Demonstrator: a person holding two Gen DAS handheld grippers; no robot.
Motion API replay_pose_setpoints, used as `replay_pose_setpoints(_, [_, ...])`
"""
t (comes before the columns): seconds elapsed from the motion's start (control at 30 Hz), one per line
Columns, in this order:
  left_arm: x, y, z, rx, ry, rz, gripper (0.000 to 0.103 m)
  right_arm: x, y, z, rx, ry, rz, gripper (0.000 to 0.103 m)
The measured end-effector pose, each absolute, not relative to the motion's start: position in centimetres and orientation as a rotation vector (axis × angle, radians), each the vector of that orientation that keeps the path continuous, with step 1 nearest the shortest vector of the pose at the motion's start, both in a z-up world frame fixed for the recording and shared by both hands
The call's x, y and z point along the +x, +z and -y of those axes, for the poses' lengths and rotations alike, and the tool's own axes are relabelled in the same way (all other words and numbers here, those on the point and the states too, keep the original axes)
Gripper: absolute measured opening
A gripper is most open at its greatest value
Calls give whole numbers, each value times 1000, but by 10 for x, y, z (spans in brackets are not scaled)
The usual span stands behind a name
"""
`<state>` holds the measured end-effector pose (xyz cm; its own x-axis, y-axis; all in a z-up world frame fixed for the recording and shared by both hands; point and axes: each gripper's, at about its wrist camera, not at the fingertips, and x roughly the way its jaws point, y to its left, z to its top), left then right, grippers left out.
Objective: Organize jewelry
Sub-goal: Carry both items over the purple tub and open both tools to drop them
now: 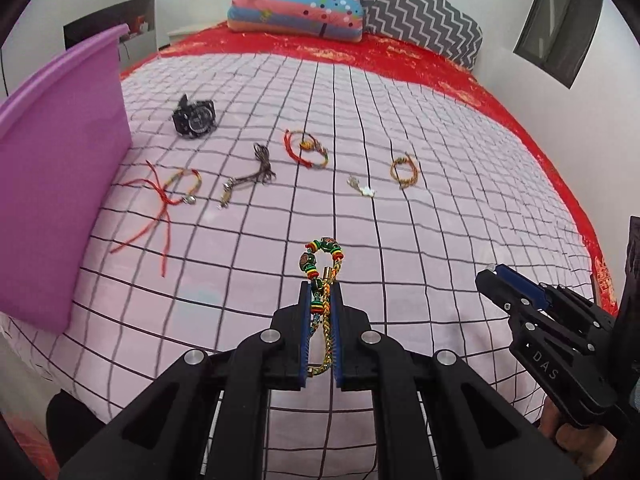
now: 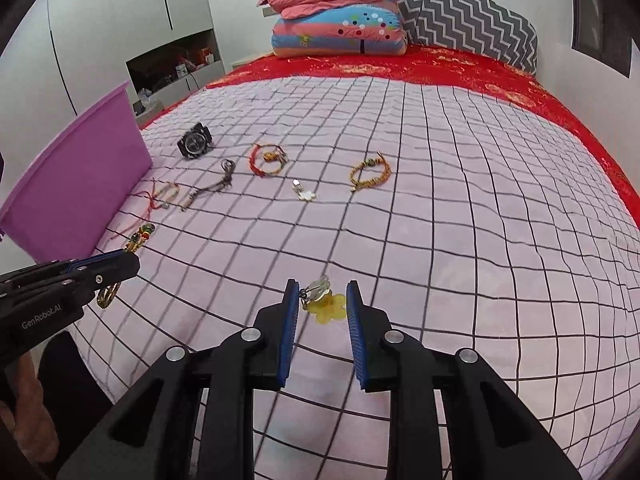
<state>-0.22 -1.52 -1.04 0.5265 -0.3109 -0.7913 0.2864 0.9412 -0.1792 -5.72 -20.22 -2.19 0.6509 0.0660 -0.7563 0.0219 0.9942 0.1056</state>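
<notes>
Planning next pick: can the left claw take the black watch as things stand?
Probably not yet. The left claw is shut on the beaded bracelet, so it's occupied. The watch itself lies unobstructed on the bed beside the purple bin.

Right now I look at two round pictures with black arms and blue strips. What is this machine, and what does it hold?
It is no robot: a person holds one pair of tongs in each hand, with a camera on each. One picture looks along the left tongs, shut on a beaded bracelet. The other looks along the right tongs, which hold a yellow flower clip. Both are above a bed with a checked sheet. On it lie a black watch, several cord bracelets and a white flower clip. A purple bin stands at the left.
</notes>
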Motion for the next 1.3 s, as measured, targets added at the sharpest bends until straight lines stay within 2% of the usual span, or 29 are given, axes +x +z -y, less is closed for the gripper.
replay_pose_setpoints(0.5, [1,65,-55,-12,-288,-833,9,-24,61,127,107,189,-719,24])
replay_pose_setpoints(0.77, [19,108,-118,-46,-189,-747,9,6,104,63,120,343,-661,24])
replay_pose_setpoints(1.0, [35,117,-177,-57,-65,-742,9,39,128,-10,83,475,-640,24])
replay_pose_setpoints(1.3, [52,102,-249,-96,72,-763,9,79,134,-100,7,609,-687,24])
